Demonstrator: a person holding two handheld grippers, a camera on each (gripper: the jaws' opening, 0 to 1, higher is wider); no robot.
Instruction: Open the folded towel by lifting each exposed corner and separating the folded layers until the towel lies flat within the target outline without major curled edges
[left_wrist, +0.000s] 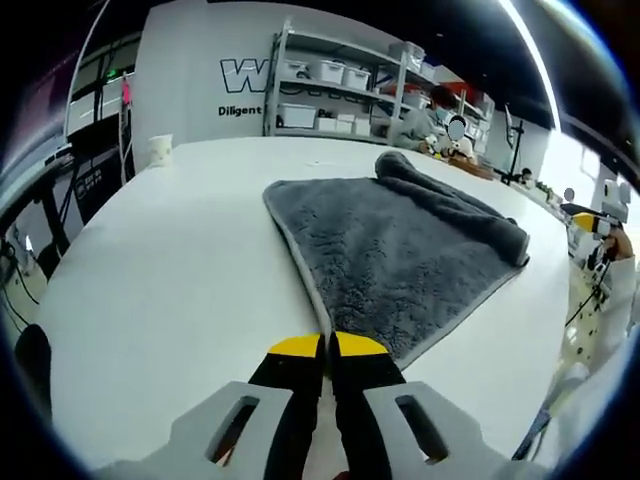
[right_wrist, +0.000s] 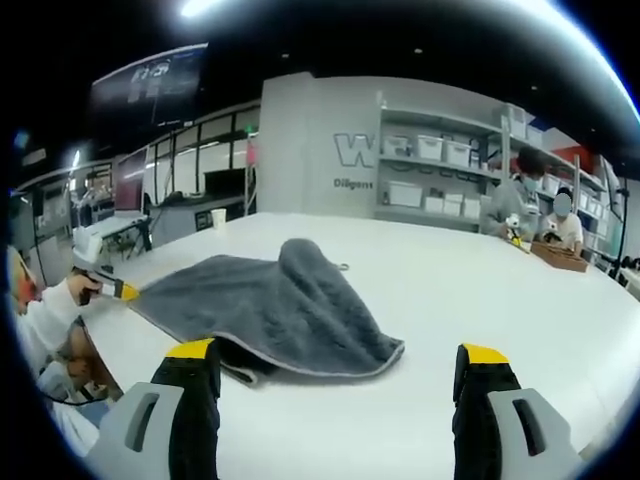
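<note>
The grey towel (left_wrist: 400, 250), rumpled and partly folded on the white table (left_wrist: 170, 270), is pinched at its near corner by the closed left gripper (left_wrist: 327, 348), while the right gripper (right_wrist: 340, 365) is held wide open, empty, just before it, and white bins (right_wrist: 432, 148) are seen on distant shelves (right_wrist: 440, 175), contents unclear.

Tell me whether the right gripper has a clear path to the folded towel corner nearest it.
Probably yes. The right gripper is open, and the towel corner lies ahead between its jaws on bare table, with nothing between. The left gripper pinches the opposite corner.
</note>
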